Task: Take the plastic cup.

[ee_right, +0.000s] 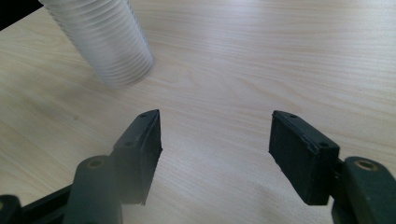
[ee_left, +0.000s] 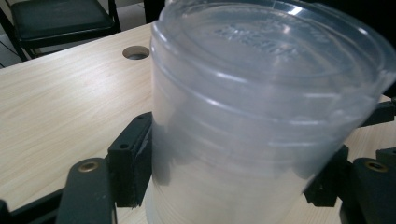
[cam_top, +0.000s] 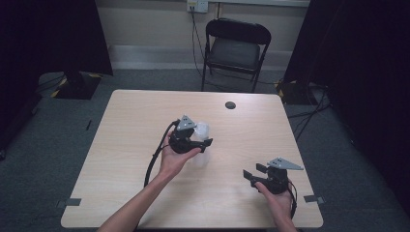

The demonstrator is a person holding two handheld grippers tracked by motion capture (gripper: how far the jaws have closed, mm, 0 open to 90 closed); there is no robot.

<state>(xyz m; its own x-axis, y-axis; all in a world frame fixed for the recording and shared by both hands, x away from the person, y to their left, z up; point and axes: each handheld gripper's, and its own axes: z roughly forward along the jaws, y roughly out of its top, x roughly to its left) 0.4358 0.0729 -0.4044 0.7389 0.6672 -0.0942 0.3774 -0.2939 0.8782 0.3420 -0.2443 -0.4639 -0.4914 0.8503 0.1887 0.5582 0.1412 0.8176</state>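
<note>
High view: your left gripper [cam_top: 205, 143] sits near the middle of the counter [cam_top: 135, 125], and its jaws are clamped on a stack of clear cups [cam_top: 201, 131] that stands just at the gripper's 1 o'clock. Your right gripper [cam_top: 251, 177] rests toward the counter's 4 o'clock corner, well apart from the cups, jaws spread and holding nothing. A cable hole [cam_top: 230, 105] lies at 12 o'clock from the cups, and a chair [cam_top: 237, 48] stands beyond the far edge.

Left gripper view: the cups [ee_left: 261, 116] tower between the two pads, one pad pressing the wall at 9 o'clock, the other at 4 o'clock. The stack looks tilted against the jaws, and the top rim leans toward 2 o'clock. The wall is thin and slick, so if you squeeze harder it may buckle, and if you ease off the stack may slide down through the pads. A quick swing of your hand could also throw the upper cups loose from the nest.

Right gripper view: your right gripper [ee_right: 215, 140] points at bare counter [ee_right: 280, 56] with its jaws released, and the ribbed stack [ee_right: 105, 42] sits at 11 o'clock, beyond the left pad. If you bring this gripper in to peel one cup off, a bite across several rims would lift more than one, or drag the whole stack askew in the left jaws.
</note>
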